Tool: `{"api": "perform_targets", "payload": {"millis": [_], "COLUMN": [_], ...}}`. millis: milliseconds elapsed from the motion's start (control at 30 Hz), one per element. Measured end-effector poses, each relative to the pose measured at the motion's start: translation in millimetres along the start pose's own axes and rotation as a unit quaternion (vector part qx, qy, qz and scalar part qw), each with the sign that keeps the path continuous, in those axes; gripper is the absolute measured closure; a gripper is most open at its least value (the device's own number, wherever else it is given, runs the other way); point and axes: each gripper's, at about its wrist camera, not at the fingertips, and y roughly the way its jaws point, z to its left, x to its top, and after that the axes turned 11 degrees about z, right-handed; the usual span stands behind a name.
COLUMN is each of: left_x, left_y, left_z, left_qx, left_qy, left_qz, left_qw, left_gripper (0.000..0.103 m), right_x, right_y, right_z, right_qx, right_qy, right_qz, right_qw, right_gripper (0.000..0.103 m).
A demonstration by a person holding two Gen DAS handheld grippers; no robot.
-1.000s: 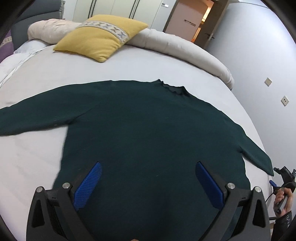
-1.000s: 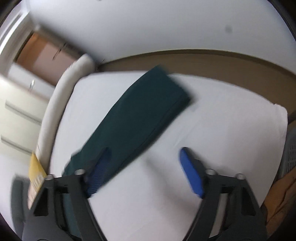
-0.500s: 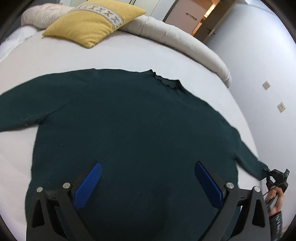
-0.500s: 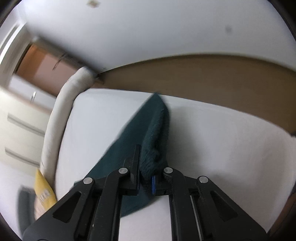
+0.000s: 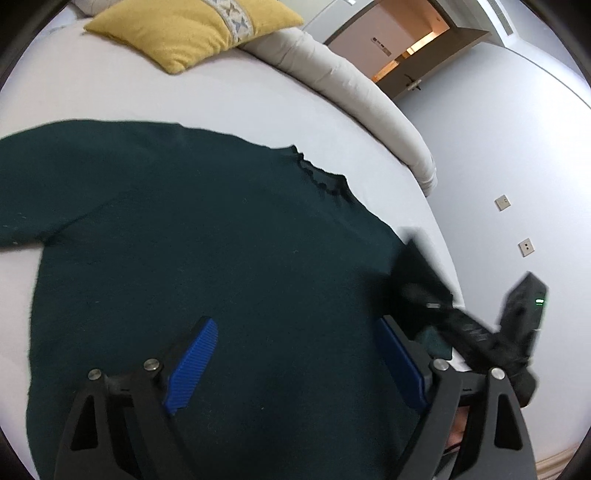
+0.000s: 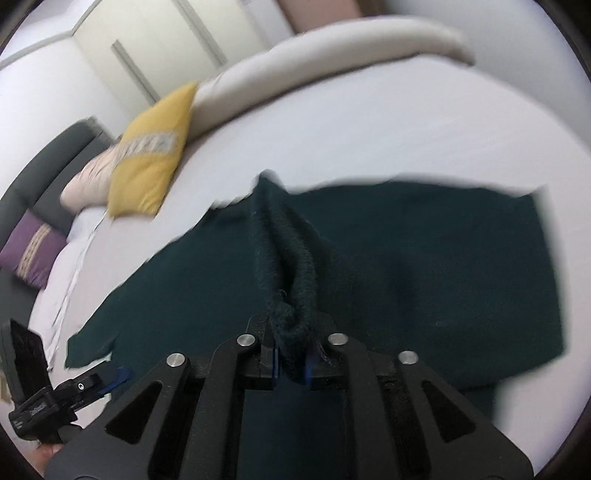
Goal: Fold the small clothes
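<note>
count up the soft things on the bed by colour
dark green knitted sweater: 1
yellow cushion with a patterned band: 1
purple cushion with a patterned band: 1
cream rolled duvet: 1
total: 4
</note>
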Motion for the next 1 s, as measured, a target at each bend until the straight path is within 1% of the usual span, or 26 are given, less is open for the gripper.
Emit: {"api": "perform_targets", "payload": {"millis": [33,67,133,167,200,233,300,333,367,400,433,467,500,567,600,633,667,733,767,800,833,900,933,1000], "left_x": [2.0,4.5,9.8,12.3,15.2,18.7,25.2,27.8,31.5,35.1,39.5,43.1,46.8,52.3,55.2,56.8,58.7,59.6,59.7,59.9,60.5,62.2,62.9,65.0], "left_y": [3.5,8.2,20.3,27.0,35.0,46.1,69.2,77.9,87.4,97.3,107.7,114.2,119.6,127.1,128.5,127.0,123.0,109.7,101.5,90.2,77.1,58.1,53.4,50.2], "left_z": [-1.1,-4.4,-13.3,-18.4,-24.3,-31.9,-47.7,-53.2,-59.1,-63.7,-68.2,-71.5,-76.0,-86.8,-91.0,-91.2,-89.5,-84.4,-81.6,-78.1,-71.9,-55.2,-46.0,-24.4], "left_qx": [-0.002,-0.006,-0.011,-0.013,-0.017,-0.018,-0.022,-0.02,-0.016,-0.011,-0.005,-0.001,0.006,0.034,0.052,0.054,0.044,0.028,0.028,0.028,0.029,0.03,0.034,0.039], "left_qy": [0.001,0.005,0.013,0.016,0.02,0.025,0.036,0.04,0.043,0.045,0.047,0.048,0.052,0.071,0.077,0.077,0.076,0.077,0.078,0.08,0.077,0.064,0.057,0.037], "left_qz": [0.003,0.008,0.019,0.024,0.03,0.038,0.058,0.065,0.071,0.078,0.085,0.087,0.086,0.086,0.086,0.085,0.083,0.071,0.059,0.044,0.025,-0.002,-0.011,-0.017], "left_qw": [1.0,0.9999,0.9997,0.9995,0.9992,0.9988,0.9974,0.9969,0.9964,0.9958,0.9953,0.995,0.9949,0.9931,0.992,0.992,0.9927,0.9941,0.9948,0.9954,0.9963,0.9975,0.9977,0.9984], "left_gripper": [0.015,0.015,0.014,0.014,0.014,0.014,0.015,0.016,0.017,0.023,0.029,0.031,0.036,0.054,0.071,0.088,0.094,0.095,0.095,0.095,0.095,0.095,0.095,0.095], "right_x": [-4.5,-8.8,-32.3,-37.5,-58.7,-72.8,-84.9,-97.2,-98.2,-96.9,-93.7,-83.7,-80.9,-74.2,-69.6,-65.8,-62.2,-53.8,-49.4,-38.3,-33.8,-24.4,-20.7,-14.4], "right_y": [8.6,16.7,19.4,12.9,14.6,5.8,-20.9,-39.2,-52.1,-61.8,-73.5,-79.2,-90.8,-101.9,-103.9,-105.7,-109.0,-107.4,-107.0,-94.6,-91.5,-86.4,-82.9,-75.2], "right_z": [5.2,7.3,9.5,2.5,22.0,28.4,24.2,38.5,27.4,28.1,20.7,12.1,-2.6,-33.4,-49.2,-62.7,-78.9,-96.7,-106.2,-106.1,-110.8,-120.1,-121.8,-119.4], "right_qx": [-0.002,-0.001,0.019,0.029,0.031,0.029,0.018,0.011,-0.004,-0.015,-0.027,-0.041,-0.062,-0.081,-0.085,-0.089,-0.092,-0.092,-0.093,-0.092,-0.091,-0.091,-0.091,-0.092], "right_qy": [-0.002,-0.006,-0.01,-0.008,-0.009,-0.013,-0.027,-0.032,-0.034,-0.035,-0.035,-0.033,-0.025,0.012,0.035,0.057,0.079,0.1,0.11,0.115,0.119,0.125,0.127,0.123], "right_qz": [0.007,0.011,0.016,0.011,0.003,-0.01,-0.039,-0.049,-0.058,-0.063,-0.067,-0.072,-0.079,-0.087,-0.088,-0.088,-0.091,-0.091,-0.089,-0.087,-0.082,-0.075,-0.072,-0.064], "right_qw": [1.0,1.0,1.0,0.999,0.999,0.999,0.999,0.998,0.998,0.997,0.997,0.996,0.995,0.993,0.992,0.99,0.988,0.987,0.985,0.985,0.985,0.985,0.985,0.986], "right_gripper": [0.084,0.077,0.061,0.045,0.043,0.043,0.043,0.043,0.043,0.043,0.043,0.043,0.043,0.043,0.043,0.043,0.043,0.043,0.043,0.043,0.043,0.043,0.043,0.043]}}
